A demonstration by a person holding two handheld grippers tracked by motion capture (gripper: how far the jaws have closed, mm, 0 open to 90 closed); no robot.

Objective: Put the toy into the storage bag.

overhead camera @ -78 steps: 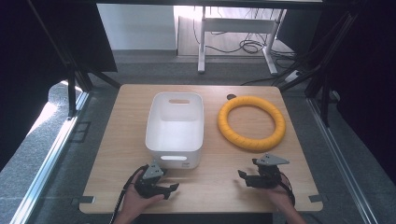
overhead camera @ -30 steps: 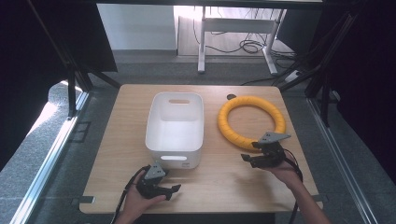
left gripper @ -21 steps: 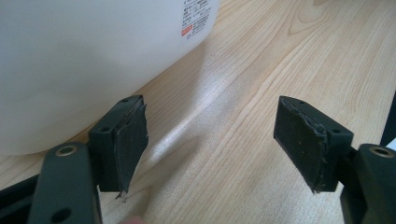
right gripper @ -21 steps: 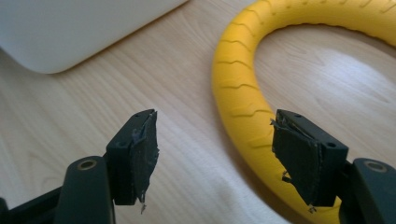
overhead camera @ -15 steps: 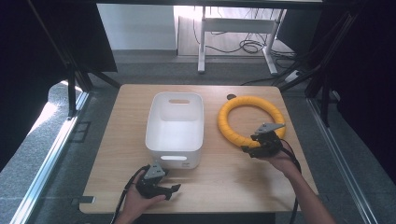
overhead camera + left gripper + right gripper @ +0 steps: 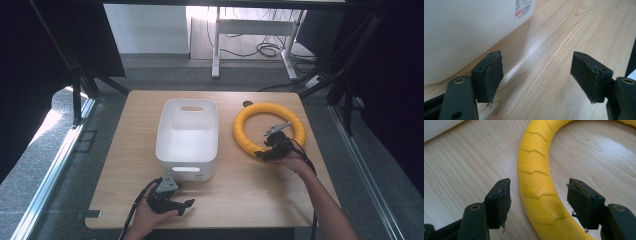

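A yellow ring point(image 6: 270, 128) lies flat on the right half of a light wooden table point(image 6: 250, 195). It is a thick foam-like hoop with chevron grooves pressed into its skin. Its far arc sits close to the table's back edge, and its right side leaves a narrow strip of bare wood before the right edge.

We hold the right gripper point(image 6: 537, 206) over the ring's near arc, on the lower left part of the hoop. In the right gripper view, its two black jaws straddle the yellow tube, one on the outside of the hoop and one inside it. The jaws have just been closing, with the ring between them, yet a gap shows on each side and the pads do not touch the tube.

Just left of the ring, apart from it, stands a white bin point(image 6: 187, 132), open-topped and rectangular, with a handle slot in each short wall. A slim lane of wood runs between bin and ring.

The left gripper point(image 6: 175, 202) rests low near the table's front edge, just in front of the bin's near wall. In the left gripper view, its jaws stand wide apart over bare wood, holding nothing.

The widest open wood lies along the front of the table, between our two hands.
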